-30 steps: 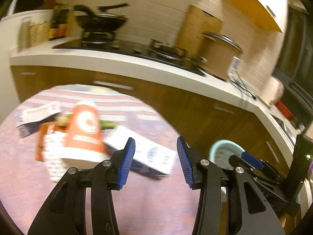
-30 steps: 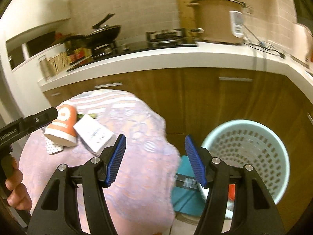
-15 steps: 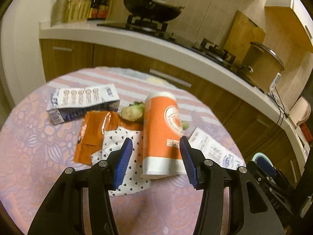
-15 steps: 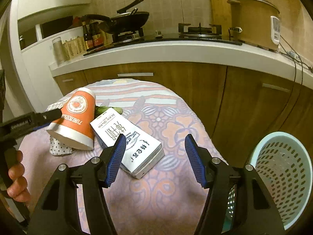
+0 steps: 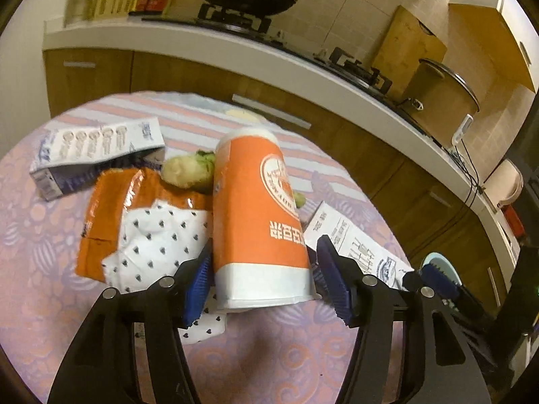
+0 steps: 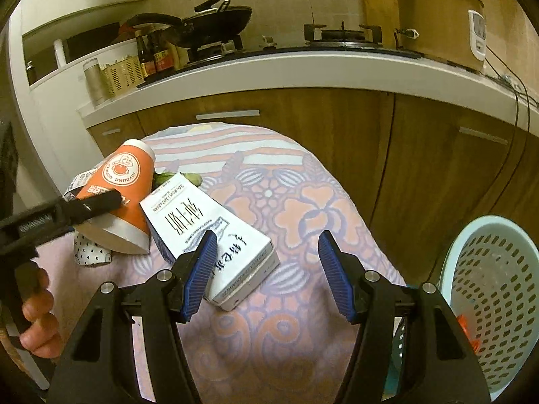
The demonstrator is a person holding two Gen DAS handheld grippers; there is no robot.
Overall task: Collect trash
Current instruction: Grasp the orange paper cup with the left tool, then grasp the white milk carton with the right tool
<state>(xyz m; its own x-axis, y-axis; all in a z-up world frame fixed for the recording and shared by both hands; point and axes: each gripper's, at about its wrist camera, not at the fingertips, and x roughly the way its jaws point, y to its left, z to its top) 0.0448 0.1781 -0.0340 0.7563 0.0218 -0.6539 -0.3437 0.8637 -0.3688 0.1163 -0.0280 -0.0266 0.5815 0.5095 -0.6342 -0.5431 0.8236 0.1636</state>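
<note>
An orange paper cup (image 5: 261,222) lies tipped on the round table's patterned cloth (image 5: 67,303). My left gripper (image 5: 264,282) is open, its blue pads on either side of the cup's wide end. The cup also shows in the right wrist view (image 6: 118,192). A white carton (image 6: 212,239) lies beside it. My right gripper (image 6: 264,274) is open above the carton's near end. Behind the cup lie a dotted napkin (image 5: 158,239), an orange wrapper (image 5: 111,202), a vegetable scrap (image 5: 188,171) and a blue-white box (image 5: 94,155).
A pale green perforated basket (image 6: 492,303) stands on the floor to the right of the table, with something orange inside. Wooden cabinets (image 6: 337,128) and a white counter with stove, pan and rice cooker (image 6: 438,23) run behind the table.
Both grippers swung from the basket side to the table. My left gripper closed in around the cup's wide end. My right gripper came down over the white carton.
</note>
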